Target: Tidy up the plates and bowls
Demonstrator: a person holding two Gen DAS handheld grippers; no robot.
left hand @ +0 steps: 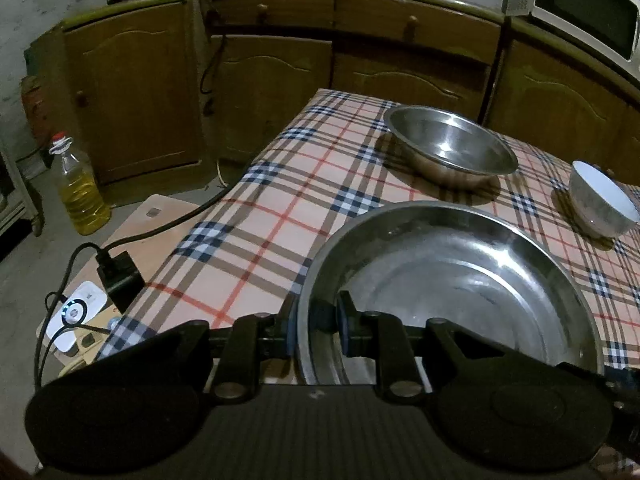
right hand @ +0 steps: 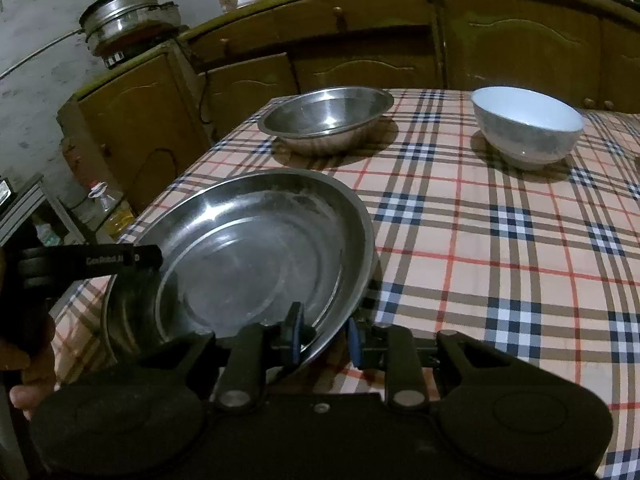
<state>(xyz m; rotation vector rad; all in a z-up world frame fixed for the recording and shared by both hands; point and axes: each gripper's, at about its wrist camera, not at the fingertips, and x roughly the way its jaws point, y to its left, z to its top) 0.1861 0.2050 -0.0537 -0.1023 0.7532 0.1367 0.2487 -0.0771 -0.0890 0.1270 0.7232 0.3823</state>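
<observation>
**Two tools on one steel plate**

At the far left, off the table's edge, an oil bottle (left hand: 82, 192) stands on the floor beside a wooden board carrying a black plug (left hand: 120, 276) and a small white device (left hand: 76, 314) with a lit ring.

The left tool (left hand: 316, 318) is pinched tight on the left rim of the steel plate (left hand: 452, 280), one blue pad outside the rim and one inside. The plate lies at the near left part of the checked table (left hand: 280, 200), its left rim just at the table's edge.

The right tool (right hand: 324, 334) sits at the plate's near right rim. Its jaws stand a little apart: the left pad lies against the inside of the rim, the right pad stands clear of it on the outside. Whether the plate rests flat on the cloth or is raised slightly I cannot tell.

Beyond the plate, toward the brown cabinets (right hand: 360, 44), a steel bowl (right hand: 326, 118) sits upright on the cloth, well apart from the plate. Further right stands a white bowl (right hand: 526, 126), also upright, apart from both.

A microwave (left hand: 588, 12) shows at the upper right in the left tool's view.
</observation>
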